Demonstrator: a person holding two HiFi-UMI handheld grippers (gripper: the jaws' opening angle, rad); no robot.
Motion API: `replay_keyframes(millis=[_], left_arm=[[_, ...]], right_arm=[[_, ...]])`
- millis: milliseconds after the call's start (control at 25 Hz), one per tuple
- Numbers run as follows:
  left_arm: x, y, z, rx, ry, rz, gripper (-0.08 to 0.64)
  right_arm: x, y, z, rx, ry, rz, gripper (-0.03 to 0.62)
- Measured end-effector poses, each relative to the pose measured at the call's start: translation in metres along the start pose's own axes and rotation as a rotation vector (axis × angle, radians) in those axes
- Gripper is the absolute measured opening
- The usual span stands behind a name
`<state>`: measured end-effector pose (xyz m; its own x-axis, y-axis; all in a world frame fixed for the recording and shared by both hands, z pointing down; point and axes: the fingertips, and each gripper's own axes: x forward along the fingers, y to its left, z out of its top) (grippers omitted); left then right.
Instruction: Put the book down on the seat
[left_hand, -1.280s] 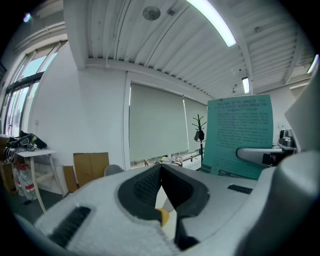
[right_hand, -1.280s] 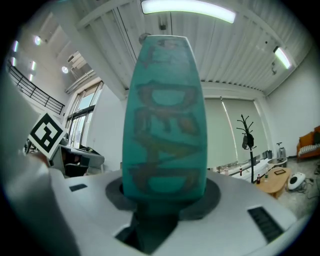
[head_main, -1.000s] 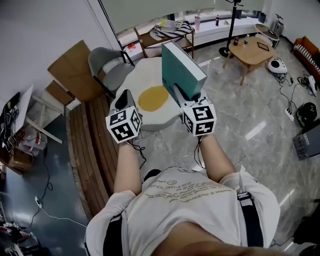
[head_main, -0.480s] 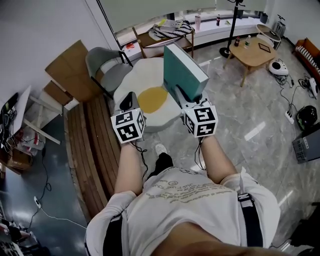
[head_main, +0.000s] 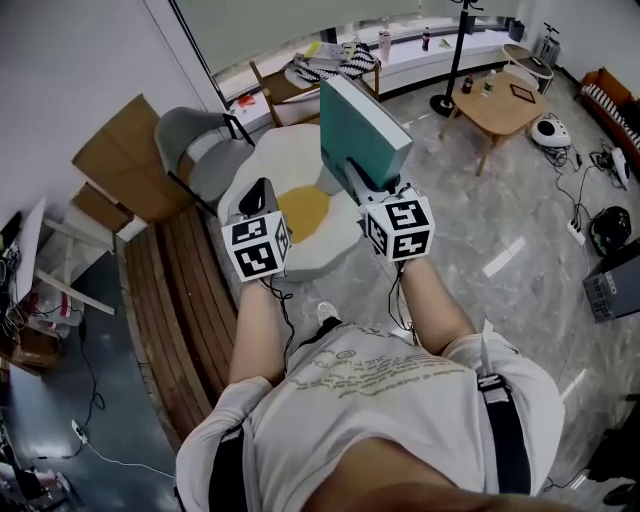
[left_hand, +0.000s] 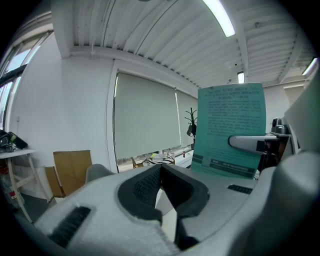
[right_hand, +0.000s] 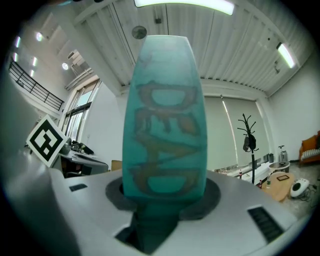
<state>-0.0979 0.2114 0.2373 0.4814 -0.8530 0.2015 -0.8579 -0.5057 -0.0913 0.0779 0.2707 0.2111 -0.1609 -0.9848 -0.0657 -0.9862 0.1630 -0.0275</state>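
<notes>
A teal book (head_main: 360, 135) stands upright with my right gripper (head_main: 362, 185) shut on its lower edge. It hangs over the right side of the seat (head_main: 262, 165), a low white egg-shaped pouf with a yellow centre. In the right gripper view the book's spine (right_hand: 165, 125) rises from between the pads and fills the middle. My left gripper (head_main: 255, 197) is over the seat's left part, shut on nothing; its pads (left_hand: 150, 182) meet at the tips. From the left gripper view the book's back cover (left_hand: 230, 130) shows at the right.
A grey chair (head_main: 195, 145) and cardboard (head_main: 120, 165) stand left of the seat. A slatted wooden bench (head_main: 190, 290) runs along the left. Behind are a wooden chair with striped cloth (head_main: 325, 65), a coat stand (head_main: 447, 95) and a low wooden table (head_main: 500, 100).
The person has stepped forward; the seat now lies closer under both grippers. The book stays upright in the right gripper and the left gripper stays shut.
</notes>
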Motion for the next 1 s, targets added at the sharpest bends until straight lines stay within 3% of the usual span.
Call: replay_keyframes(millis=[320,1000], left_arm=[[0.075,0.028,0.023,0.010,-0.007,-0.008,0.021],[0.215,0.109,0.032,-0.025,0.053,0.006,0.021]], right_arm=[[0.084,-0.025,0.012,-0.010,-0.005,0.009,0.172],[0.247,-0.051,-0.012,0.034,0.037,0.047,0.173]])
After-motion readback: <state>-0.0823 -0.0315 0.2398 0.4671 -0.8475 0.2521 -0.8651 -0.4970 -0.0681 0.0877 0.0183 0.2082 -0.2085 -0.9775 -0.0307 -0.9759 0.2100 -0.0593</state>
